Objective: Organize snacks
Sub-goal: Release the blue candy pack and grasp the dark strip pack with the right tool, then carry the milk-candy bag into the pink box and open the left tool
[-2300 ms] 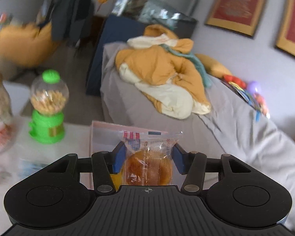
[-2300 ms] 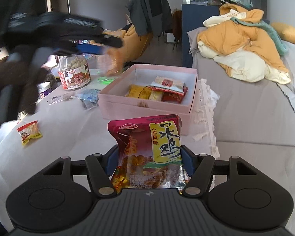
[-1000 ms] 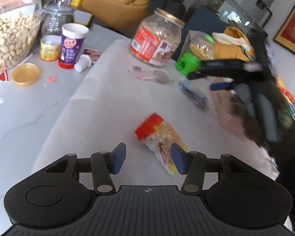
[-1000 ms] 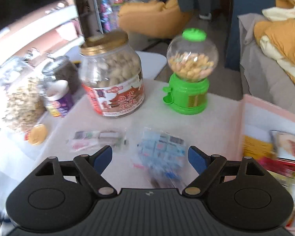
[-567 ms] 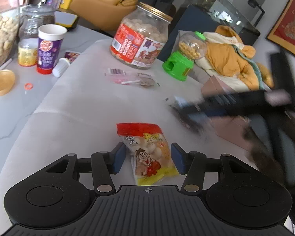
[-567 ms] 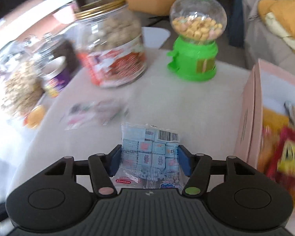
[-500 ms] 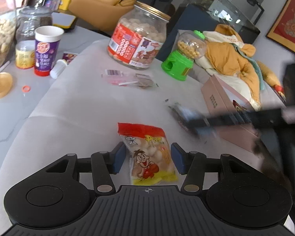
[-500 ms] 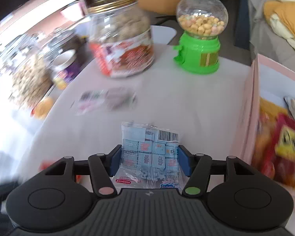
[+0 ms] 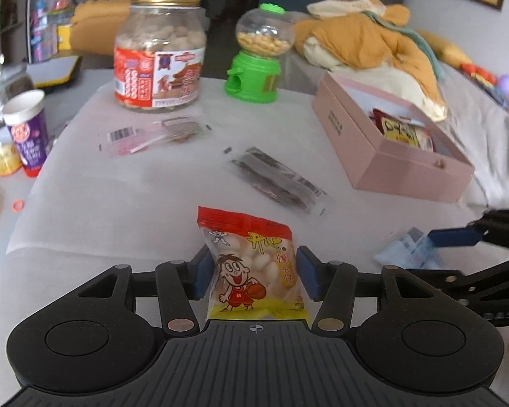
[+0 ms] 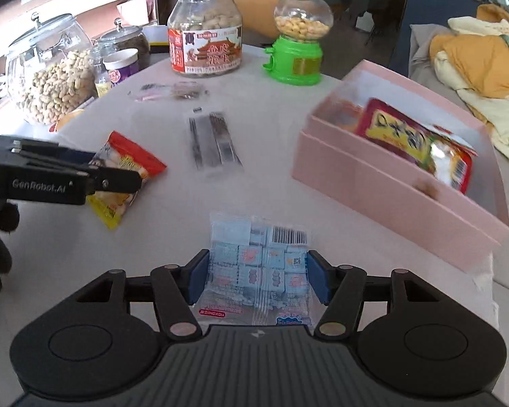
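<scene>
Now both grippers clamp new packets: the left gripper [image 9: 252, 273] grips the red-topped snack bag [image 9: 251, 264], the right gripper [image 10: 257, 278] the pale blue candy packet [image 10: 259, 268], jaws just reopened slightly; the earlier cake and chicken pack are gone.

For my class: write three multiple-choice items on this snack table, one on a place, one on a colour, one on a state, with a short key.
1. Where does the red and yellow chicken snack packet lie?
A) in the pink box
B) beside the jar
C) on the bed

2. What colour is the candy dispenser base?
A) blue
B) green
C) orange

3. What is the right gripper doing?
A) hanging empty
B) gripping a cup
C) gripping the pale blue candy packet

Key: 1 A, it rests inside the walls; 2 B, bright green base; 3 C, both jaws press its sides.
</scene>
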`<state>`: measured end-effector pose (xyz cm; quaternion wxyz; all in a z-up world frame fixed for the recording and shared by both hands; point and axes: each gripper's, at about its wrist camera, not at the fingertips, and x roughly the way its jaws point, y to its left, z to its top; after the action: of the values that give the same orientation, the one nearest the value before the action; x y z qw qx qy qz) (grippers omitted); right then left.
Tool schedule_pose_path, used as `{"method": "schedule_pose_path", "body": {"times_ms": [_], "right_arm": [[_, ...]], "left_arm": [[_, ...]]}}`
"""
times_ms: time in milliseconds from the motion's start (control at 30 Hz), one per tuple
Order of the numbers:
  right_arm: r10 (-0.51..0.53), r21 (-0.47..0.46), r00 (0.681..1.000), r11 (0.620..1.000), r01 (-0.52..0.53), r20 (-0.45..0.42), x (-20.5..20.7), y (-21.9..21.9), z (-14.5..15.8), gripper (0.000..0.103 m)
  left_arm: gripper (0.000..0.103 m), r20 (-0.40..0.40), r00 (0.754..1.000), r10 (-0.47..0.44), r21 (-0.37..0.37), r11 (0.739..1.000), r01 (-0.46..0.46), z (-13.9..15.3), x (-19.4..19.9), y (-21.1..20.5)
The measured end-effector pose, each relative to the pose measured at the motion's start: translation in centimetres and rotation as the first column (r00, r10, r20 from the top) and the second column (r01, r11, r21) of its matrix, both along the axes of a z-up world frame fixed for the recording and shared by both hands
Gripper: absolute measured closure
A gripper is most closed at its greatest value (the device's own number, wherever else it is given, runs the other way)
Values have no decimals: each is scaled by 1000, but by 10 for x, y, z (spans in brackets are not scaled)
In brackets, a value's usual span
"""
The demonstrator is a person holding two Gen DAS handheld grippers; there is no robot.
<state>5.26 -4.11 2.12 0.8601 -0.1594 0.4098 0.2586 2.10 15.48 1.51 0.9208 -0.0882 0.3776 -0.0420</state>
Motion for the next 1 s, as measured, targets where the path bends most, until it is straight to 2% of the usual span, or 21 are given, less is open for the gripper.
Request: {"method": "schedule_pose_path", "body": {"times_ms": [100,167,267,433,633,700,867,1000], "right_arm": [[14,20,999,1000,-15,28,-5,-6,6,37],[23,48,998,999,-27,66,-6,-6,15,29],[35,107,996,993,-44,84,-2,-2,27,28],[29,130,999,991,-32,23,29,30,27,28],[16,90,999,996,-13,-34,75,91,7,29],[-4,100,997,995,11,-73,86,102,-2,34],[-16,44,999,999,18,-47,86,119,-12,62],[100,26,992,995,-98,-78,55,116,-8,63]], "left_arm": [[46,2,1000,1,23,1000,-1,0,-1,-4],[47,3,1000,-4,32,999,4,1,-5,-3],[47,8,1000,16,58,998,-16,2,-15,4],[47,3,997,76,28,997,-77,1,-34,26],[47,23,997,78,14,997,-78,-1,-44,33],[47,29,997,76,13,997,-77,-1,-44,33],[47,40,997,73,-2,997,-73,-2,-47,35],[47,44,996,73,-2,997,-73,-2,-47,35]]}}
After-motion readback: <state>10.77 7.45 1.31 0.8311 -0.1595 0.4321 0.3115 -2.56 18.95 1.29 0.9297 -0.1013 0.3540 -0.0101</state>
